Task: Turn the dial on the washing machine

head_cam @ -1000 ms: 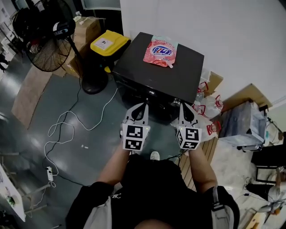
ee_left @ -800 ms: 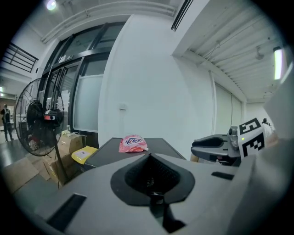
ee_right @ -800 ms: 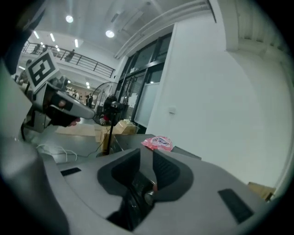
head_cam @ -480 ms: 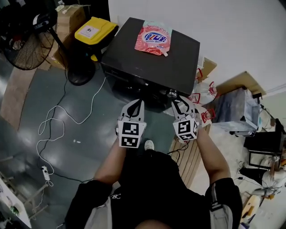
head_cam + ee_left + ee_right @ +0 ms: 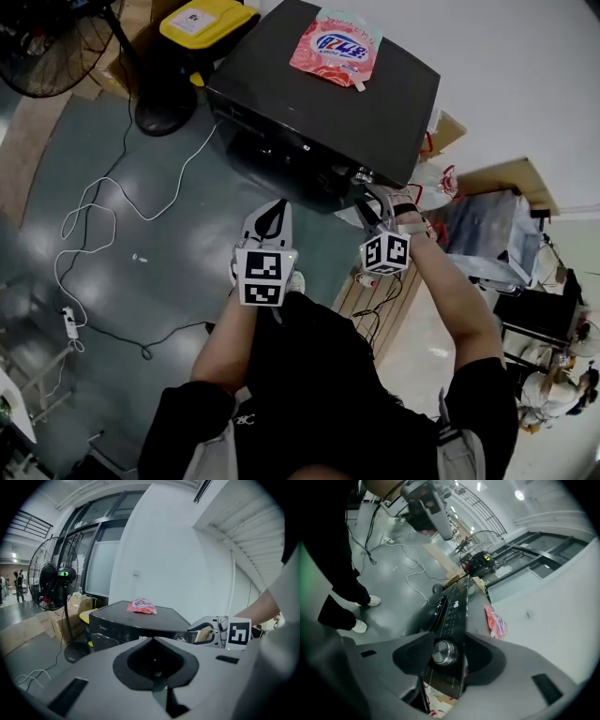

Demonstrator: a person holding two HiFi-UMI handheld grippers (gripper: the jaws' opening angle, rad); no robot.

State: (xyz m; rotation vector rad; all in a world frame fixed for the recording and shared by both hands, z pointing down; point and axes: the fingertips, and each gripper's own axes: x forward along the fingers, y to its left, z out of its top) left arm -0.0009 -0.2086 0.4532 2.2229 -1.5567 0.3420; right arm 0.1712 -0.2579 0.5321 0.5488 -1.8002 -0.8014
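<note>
We seem to be closing in: the right tongs [image 5: 449,656], jaws just opening, frame the round silver dial [image 5: 444,652] of the black washing machine [image 5: 328,103] without gripping it. The left tongs [image 5: 157,679] are clenched and empty. Next calls for closing squarely on the dial, then twisting.

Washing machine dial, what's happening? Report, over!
Right gripper open, jaws just been opening, dial lined up between them, pads not on it. Left gripper shut, empty. Pink pouch on washing machine top, out of the way.
</note>
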